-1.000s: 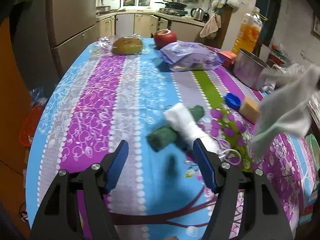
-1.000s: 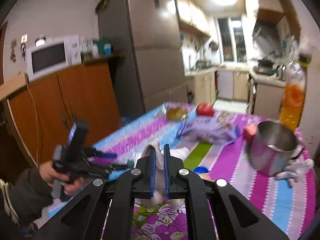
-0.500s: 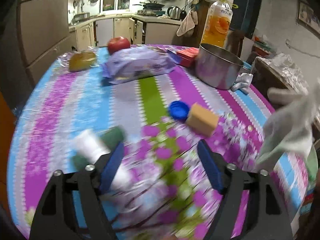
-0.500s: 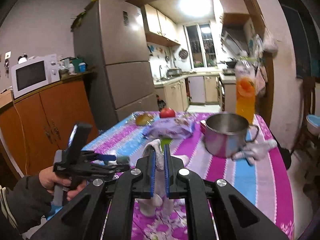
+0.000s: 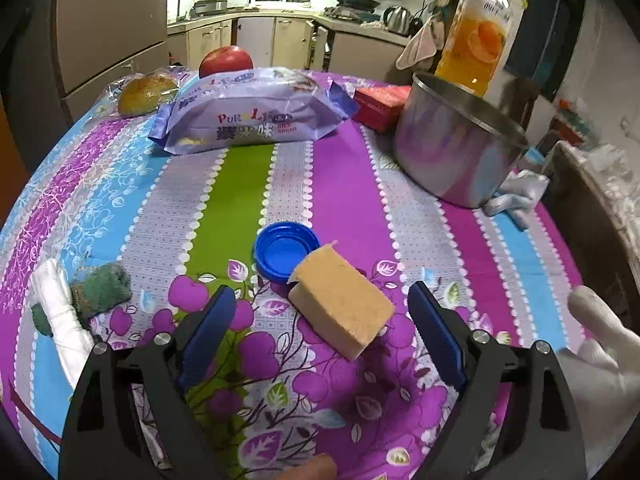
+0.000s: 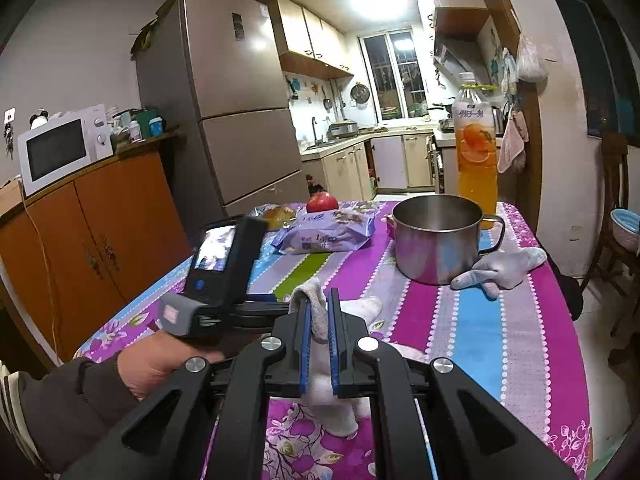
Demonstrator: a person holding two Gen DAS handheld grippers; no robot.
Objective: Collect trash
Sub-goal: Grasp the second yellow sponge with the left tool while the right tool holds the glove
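My left gripper (image 5: 320, 332) is open, its blue fingers either side of a tan sponge block (image 5: 340, 304) lying on the striped tablecloth, with a blue bottle cap (image 5: 285, 249) just beyond it. My right gripper (image 6: 320, 336) is shut on a white glove (image 6: 318, 308), held above the table; the glove also shows at the right edge of the left wrist view (image 5: 596, 356). A green scrubber (image 5: 100, 288) and a white rolled cloth (image 5: 60, 312) lie at the left.
A steel pot (image 5: 452, 152) stands at the right with a grey glove (image 6: 500, 268) beside it. A purple snack bag (image 5: 248, 116), red apple (image 5: 226, 60), wrapped bun (image 5: 144, 88), red box (image 5: 380, 106) and juice bottle (image 5: 476, 40) are at the back.
My left gripper has swung right, from the green scrubber and white cloth to the sponge and blue cap. My right gripper has kept the glove and moved back from the table.
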